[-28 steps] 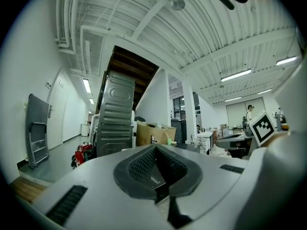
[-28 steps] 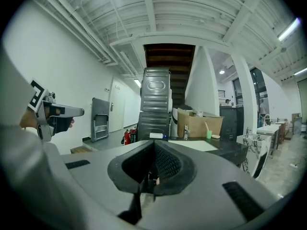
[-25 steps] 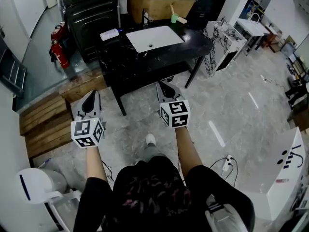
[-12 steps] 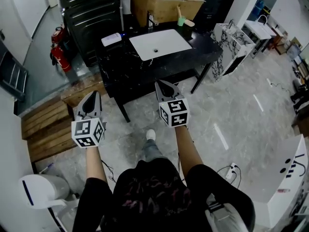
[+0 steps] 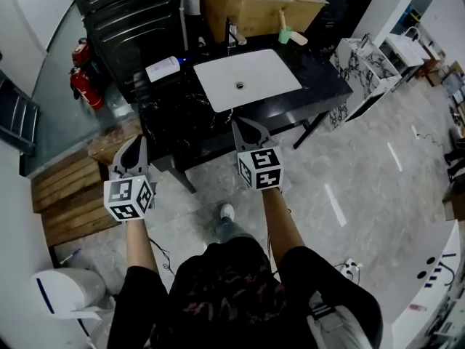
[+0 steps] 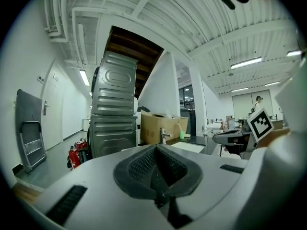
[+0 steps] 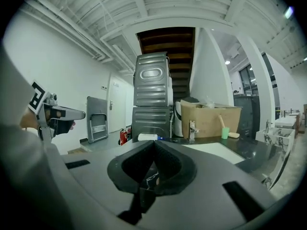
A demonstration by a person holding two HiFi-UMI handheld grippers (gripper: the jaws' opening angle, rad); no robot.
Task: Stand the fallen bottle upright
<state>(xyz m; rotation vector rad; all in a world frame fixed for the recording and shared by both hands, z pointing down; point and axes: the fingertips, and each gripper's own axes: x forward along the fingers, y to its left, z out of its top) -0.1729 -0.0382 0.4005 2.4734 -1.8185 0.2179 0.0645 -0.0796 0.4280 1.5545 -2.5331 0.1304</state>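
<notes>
At the black marble counter (image 5: 174, 115), now nearer since I walked up, my left gripper (image 5: 136, 144) and right gripper (image 5: 242, 128) are both pressed together and empty. The white plastic bottle (image 5: 161, 69) lies on its side at the counter's far left corner, likely still out of reach.

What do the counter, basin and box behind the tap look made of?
Counter: glossy black with white veins, likely polished marble or a look-alike. Basin: smooth plain white, probably ceramic. Box: matte brown, open flaps, cardboard.
</notes>
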